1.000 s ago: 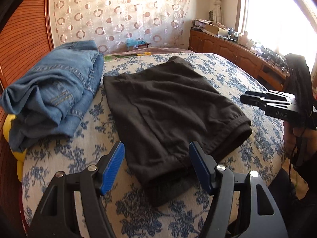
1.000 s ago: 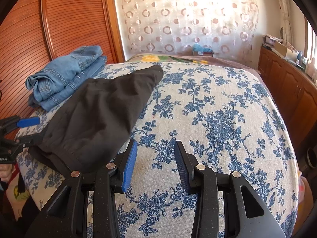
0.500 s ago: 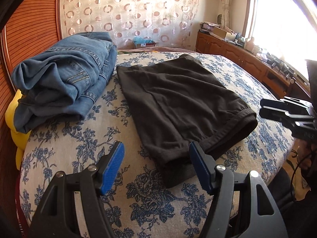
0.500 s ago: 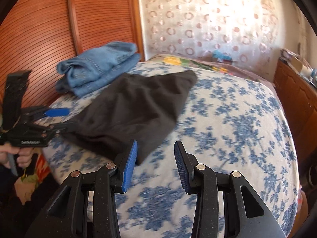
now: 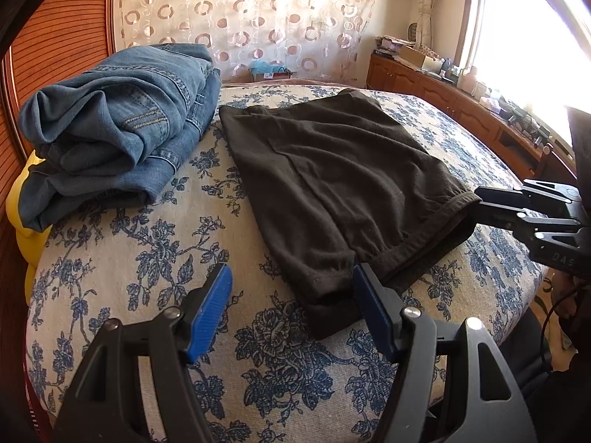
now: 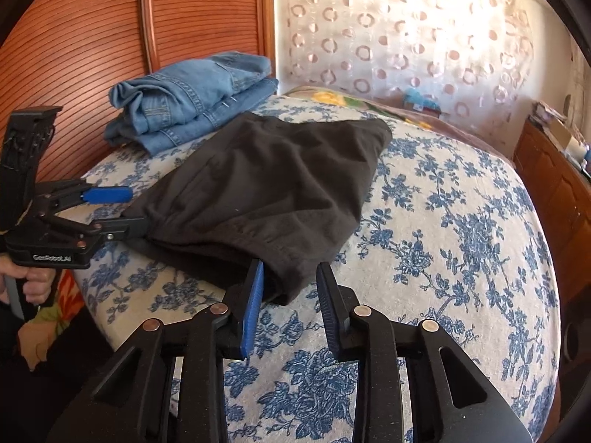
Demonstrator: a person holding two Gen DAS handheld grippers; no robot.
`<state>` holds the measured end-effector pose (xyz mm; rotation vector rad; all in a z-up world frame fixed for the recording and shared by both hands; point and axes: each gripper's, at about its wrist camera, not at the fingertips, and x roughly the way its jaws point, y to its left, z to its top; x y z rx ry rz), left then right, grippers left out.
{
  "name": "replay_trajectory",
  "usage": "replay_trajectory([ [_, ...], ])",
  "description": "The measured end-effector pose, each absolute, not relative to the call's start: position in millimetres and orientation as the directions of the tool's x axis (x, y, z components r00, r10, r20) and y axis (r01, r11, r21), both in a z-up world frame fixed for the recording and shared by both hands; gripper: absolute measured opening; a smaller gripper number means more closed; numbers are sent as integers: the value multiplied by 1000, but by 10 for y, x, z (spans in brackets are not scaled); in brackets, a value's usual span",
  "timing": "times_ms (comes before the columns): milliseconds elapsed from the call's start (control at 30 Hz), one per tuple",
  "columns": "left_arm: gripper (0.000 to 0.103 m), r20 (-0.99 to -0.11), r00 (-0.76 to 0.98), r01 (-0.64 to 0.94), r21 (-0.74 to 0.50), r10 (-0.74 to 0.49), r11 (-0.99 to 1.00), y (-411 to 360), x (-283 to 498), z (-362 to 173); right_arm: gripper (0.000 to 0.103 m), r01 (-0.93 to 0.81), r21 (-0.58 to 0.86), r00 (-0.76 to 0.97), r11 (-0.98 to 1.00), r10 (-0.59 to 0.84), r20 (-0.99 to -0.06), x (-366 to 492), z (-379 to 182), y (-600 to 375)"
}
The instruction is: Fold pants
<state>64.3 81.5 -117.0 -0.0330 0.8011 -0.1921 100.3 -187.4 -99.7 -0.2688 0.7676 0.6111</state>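
Observation:
Black pants [image 5: 332, 170] lie folded flat on the flowered bed [image 5: 155, 243]. Their near hem corner [image 5: 328, 313] sits between the blue pads of my left gripper [image 5: 291, 306], which is open with neither pad pressing the cloth. In the right wrist view the other near corner of the pants [image 6: 284, 280] lies between the fingers of my right gripper [image 6: 290, 295]. Its jaws are closing: the left pad [image 6: 253, 306] is at the cloth, the right pad stands apart. The right gripper [image 5: 480, 205] meets the waistband edge in the left wrist view. The left gripper [image 6: 129, 210] shows at the left.
Folded blue jeans [image 5: 110, 140] are stacked at the far left of the bed by the wooden headboard [image 6: 92, 37]. A yellow cushion [image 5: 26, 184] pokes out beside them. Wooden cabinets [image 5: 443, 99] run under the window on the right.
My right gripper has slid left along the bed to the pants' near corner and its jaws have narrowed. The left gripper has shifted slightly left and down, still open at the hem.

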Motion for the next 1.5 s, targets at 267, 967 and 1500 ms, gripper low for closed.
replay_trajectory([
  [267,67,-709,680,162,-102,-186,982,799,614,-1134,6,-632,21,538,775,458,-708,935,-983,-1903],
  [967,51,-648,727,161,-159,-227,974,896,510,-944,15,-614,57,559,787,485,-673,752,-859,-2165],
  [1500,16,-672,696,214,-142,-253,966,706,558,-1046,28,-595,77,559,800,481,-675,933,-947,-2011],
])
